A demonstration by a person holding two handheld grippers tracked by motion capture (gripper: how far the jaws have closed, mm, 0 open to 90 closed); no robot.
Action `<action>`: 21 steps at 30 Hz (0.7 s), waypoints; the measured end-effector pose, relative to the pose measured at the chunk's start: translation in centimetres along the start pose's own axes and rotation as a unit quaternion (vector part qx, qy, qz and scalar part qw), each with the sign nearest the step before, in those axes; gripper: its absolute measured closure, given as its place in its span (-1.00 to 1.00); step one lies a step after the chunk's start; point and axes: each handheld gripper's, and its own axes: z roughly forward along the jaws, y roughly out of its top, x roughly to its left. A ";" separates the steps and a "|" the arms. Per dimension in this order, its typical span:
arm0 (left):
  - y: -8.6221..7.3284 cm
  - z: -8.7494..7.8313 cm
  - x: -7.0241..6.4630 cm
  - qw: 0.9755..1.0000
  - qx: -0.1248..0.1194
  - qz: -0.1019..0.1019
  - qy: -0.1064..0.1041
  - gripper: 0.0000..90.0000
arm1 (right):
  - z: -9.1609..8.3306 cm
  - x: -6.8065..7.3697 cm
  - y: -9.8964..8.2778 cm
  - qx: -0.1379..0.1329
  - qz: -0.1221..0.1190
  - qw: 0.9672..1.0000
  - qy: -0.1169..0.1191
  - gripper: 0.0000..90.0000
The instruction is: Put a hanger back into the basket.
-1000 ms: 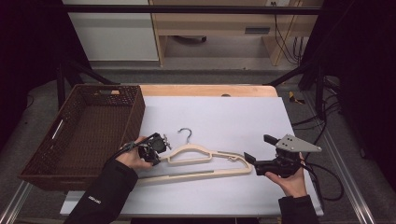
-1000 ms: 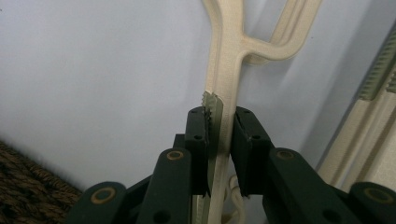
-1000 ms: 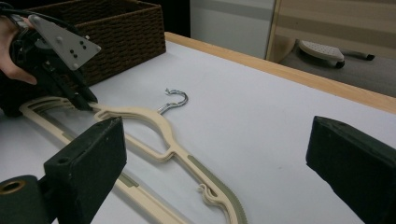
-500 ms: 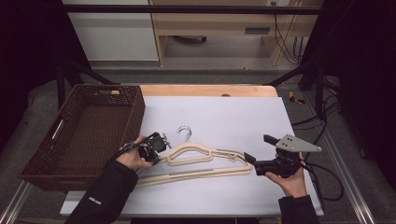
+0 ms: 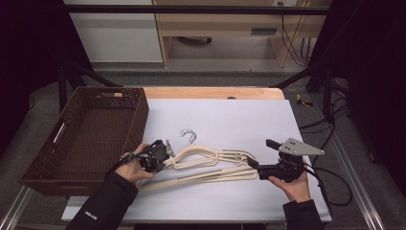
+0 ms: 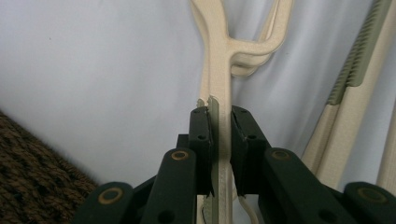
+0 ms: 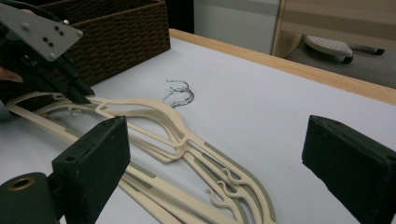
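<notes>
Your left gripper (image 5: 165,152) is closed on one arm of the cream hangers (image 5: 210,163), near their left end; in the left gripper view its fingers (image 6: 201,135) press both sides of the cream arm (image 6: 219,93). Your right gripper (image 5: 253,165) sits at the right end of the stack, with its fingers (image 7: 93,158) spread wide apart and holding nothing. The hangers lie flat between them in the right gripper view (image 7: 177,135).

Status of the work, judged from the present layout:
- The hangers lie in a loose, overlapping stack on the white worktop (image 5: 230,115), just right of the wicker basket (image 5: 72,143). Their metal hooks (image 5: 189,135) point toward the far edge.
- The basket holds no hanger. No hanger is lifted clear of the worktop.
- One grasp is made, on the left. The right grasp is not yet made.

Remaining, on this reading: close the right fingers on the right end of the stack, lift both ends together, carry the stack over the basket rim, and release
</notes>
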 end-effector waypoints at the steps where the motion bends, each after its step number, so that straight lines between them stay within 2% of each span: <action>1: -0.1 -0.2 -0.3 1.000 -0.007 0.002 0.004 0.76 | 0.1 0.1 0.0 0.002 0.002 1.000 0.001 -0.82; 4: -0.6 -0.8 -1.6 0.999 -0.026 0.002 0.023 0.76 | 0.8 0.3 -0.1 0.001 0.012 1.000 0.011 -0.77; 8: -1.1 -1.1 -2.7 0.998 -0.045 -0.004 0.037 0.76 | 1.6 0.7 -0.1 0.009 0.014 1.000 0.018 -0.73; 10: -1.2 -1.2 -2.9 0.998 -0.049 -0.007 0.039 0.76 | 1.9 0.8 -0.1 0.013 0.013 1.000 0.020 -0.73; 14: -1.7 -1.3 -3.5 0.996 -0.070 -0.015 0.046 0.76 | 3.7 1.7 0.3 0.031 0.009 0.999 0.033 -0.67; 16: -1.8 -1.4 -3.6 0.996 -0.070 -0.015 0.046 0.76 | 4.3 2.0 0.5 0.036 0.008 0.999 0.036 -0.65; 17: -2.0 -1.4 -3.8 0.996 -0.077 -0.018 0.046 0.76 | 5.4 2.5 0.9 0.041 0.012 0.998 0.044 -0.61; 19: -2.1 -1.3 -3.9 0.996 -0.079 -0.020 0.045 0.76 | 5.8 2.7 1.1 0.043 0.013 0.998 0.047 -0.60; 21: -2.3 -1.2 -4.0 0.996 -0.080 -0.021 0.045 0.76 | 7.3 3.2 1.6 0.050 0.021 0.997 0.050 -0.59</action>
